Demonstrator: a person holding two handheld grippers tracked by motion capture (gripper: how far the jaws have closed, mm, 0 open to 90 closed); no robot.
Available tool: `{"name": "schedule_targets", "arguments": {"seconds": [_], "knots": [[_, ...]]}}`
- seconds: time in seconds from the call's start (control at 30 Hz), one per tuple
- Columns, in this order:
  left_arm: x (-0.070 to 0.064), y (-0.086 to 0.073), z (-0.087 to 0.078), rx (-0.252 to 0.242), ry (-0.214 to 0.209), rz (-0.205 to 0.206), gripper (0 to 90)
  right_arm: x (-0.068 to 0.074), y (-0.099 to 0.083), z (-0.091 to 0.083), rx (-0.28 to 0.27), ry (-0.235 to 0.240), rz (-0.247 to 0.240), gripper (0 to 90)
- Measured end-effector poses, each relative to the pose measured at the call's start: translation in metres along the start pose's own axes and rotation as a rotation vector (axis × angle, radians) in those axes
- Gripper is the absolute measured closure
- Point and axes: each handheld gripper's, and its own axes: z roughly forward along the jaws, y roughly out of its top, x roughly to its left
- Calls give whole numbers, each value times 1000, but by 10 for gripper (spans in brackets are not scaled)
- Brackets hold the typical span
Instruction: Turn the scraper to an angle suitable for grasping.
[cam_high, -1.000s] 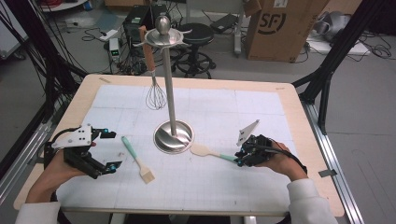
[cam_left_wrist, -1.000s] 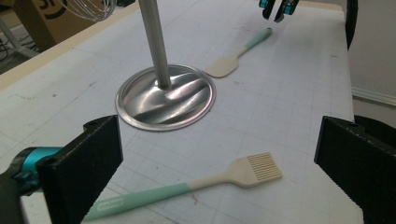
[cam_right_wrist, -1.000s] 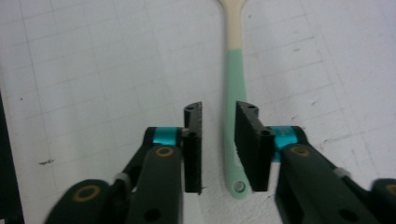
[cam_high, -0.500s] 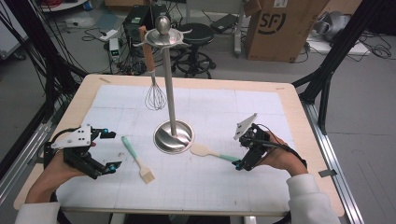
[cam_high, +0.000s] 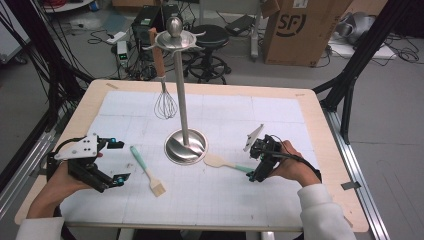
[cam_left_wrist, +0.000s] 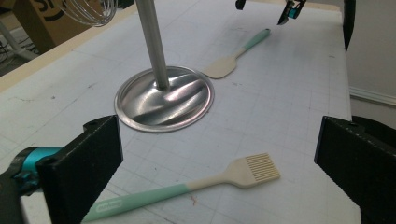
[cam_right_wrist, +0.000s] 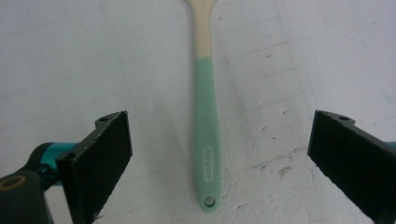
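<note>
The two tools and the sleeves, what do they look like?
Both tools are black, with square flat jaws and teal fittings near the jaw bases. The left tool carries a grey three-cornered plate with small holes on top; the right tool has a similar grey plate and a black cable trailing over the hand. The person wears white sleeves.

A fixed camera above the near edge of the table (cam_high: 320, 107) looks forward and down, taking in the whole work surface and the floor beyond. The left gripper (cam_left_wrist: 219, 163) view sits low and close, looking between its wide-set jaws across the brush (cam_left_wrist: 187, 189) to the stand (cam_left_wrist: 164, 95) and the spatula (cam_left_wrist: 236, 58) beyond. The right gripper (cam_right_wrist: 219, 154) view looks steeply down from very near, the spatula handle (cam_right_wrist: 207, 140) midway between its jaws. All three views share the spatula.
</note>
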Motion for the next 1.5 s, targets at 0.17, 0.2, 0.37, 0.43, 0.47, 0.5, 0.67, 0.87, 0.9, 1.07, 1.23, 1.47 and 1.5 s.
{"name": "schedule_targets", "arguments": {"seconds": [0.17, 0.2, 0.37, 0.43, 0.47, 0.5, 0.67, 0.87, 0.9, 1.07, 1.23, 1.47, 1.5], "knots": [[0, 0, -1, -2, 3, 3, 17, 0, 3, 8, 30, 5, -16, 80], [0, 0, -1, -3, 2, 4, 17, 0, 3, 9, 36, 10, -18, 122], [-1, 0, 0, 0, 3, 6, 17, 1, 5, 16, 87, -4, -24, 203], [-1, 0, 0, 1, 4, 9, 17, 1, 5, 20, 95, 1, -26, 227], [-1, 0, 0, 0, 4, 9, 16, 1, 5, 21, 102, 4, -23, 252], [-1, 0, 0, 0, 6, 7, 17, 1, 5, 22, 106, 7, -26, 278], [-1, 0, 0, 0, 3, 7, 17, 1, 6, 26, 127, 13, -29, 399], [0, 0, 0, -1, 5, 5, 17, 0, 9, 30, 159, 51, -20, 583], [0, 0, 0, -1, 5, 4, 17, 0, 10, 30, 161, 58, -16, 621], [-1, 0, 0, -1, 3, 6, 17, -1, 13, 31, 188, 80, 3, 734], [-1, 1, -1, -7, 3, 7, 17, 3, 20, 33, 233, 61, 9, 751], [0, 1, -2, -9, 5, 6, 17, 2, 19, 28, 197, 72, 8, 754], [0, 1, -2, -9, 5, 6, 17, 1, 18, 25, 181, 76, 2, 754]]}}
